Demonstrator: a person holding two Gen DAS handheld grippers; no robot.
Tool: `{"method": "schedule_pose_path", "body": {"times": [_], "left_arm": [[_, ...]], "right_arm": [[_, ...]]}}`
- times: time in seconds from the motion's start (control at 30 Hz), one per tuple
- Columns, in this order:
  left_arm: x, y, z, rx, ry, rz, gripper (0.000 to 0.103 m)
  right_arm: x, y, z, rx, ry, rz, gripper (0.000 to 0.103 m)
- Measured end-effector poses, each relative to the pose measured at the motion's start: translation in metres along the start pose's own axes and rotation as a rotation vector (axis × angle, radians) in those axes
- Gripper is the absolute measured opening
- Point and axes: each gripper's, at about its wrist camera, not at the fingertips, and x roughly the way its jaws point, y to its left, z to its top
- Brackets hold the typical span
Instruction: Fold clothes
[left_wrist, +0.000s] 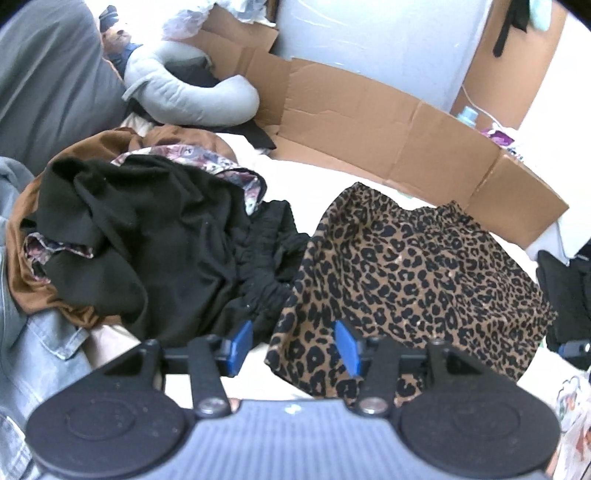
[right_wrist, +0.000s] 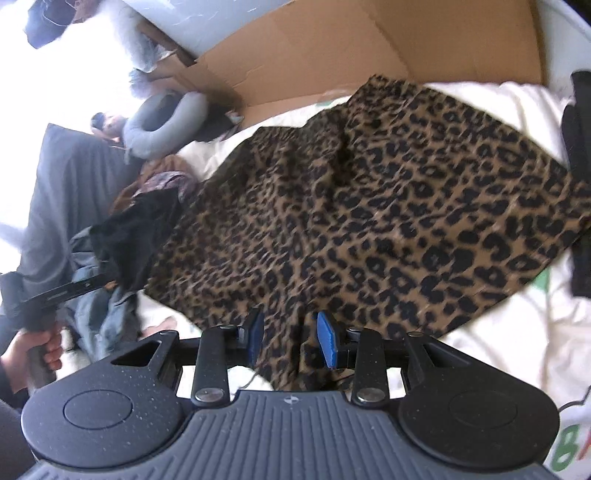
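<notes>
A leopard-print garment (left_wrist: 413, 273) lies spread on the white bed sheet (left_wrist: 310, 181); it also fills the right wrist view (right_wrist: 369, 206). My left gripper (left_wrist: 293, 345) is open, its blue pads (left_wrist: 242, 343) straddling the garment's near left corner. My right gripper (right_wrist: 290, 338) is open over the garment's near edge, with a fold of cloth between the blue pads (right_wrist: 327, 339) but not pinched. The left gripper also shows in the right wrist view (right_wrist: 62, 291), held by a hand.
A pile of black, brown and floral clothes (left_wrist: 140, 236) lies left of the garment. Denim (left_wrist: 40, 343) lies at the near left. A grey curved pillow (left_wrist: 184, 88) and flattened cardboard (left_wrist: 369, 122) line the far side. Black fabric (right_wrist: 578, 177) sits at the right.
</notes>
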Motion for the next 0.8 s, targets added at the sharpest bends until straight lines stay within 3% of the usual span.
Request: {"method": "schedule_pose_path", "body": {"times": [0.3, 0.8], "left_arm": [[0.020, 0.008, -0.007, -0.022, 0.006, -0.038, 0.056], [0.073, 0.018, -0.028, -0.056, 0.041, -0.018, 0.057]], "right_arm": [[0.004, 0.008, 0.020, -0.026, -0.030, -0.087, 0.034], [0.092, 0.027, 0.026, -0.225, 0.071, -0.158, 0.034]]}}
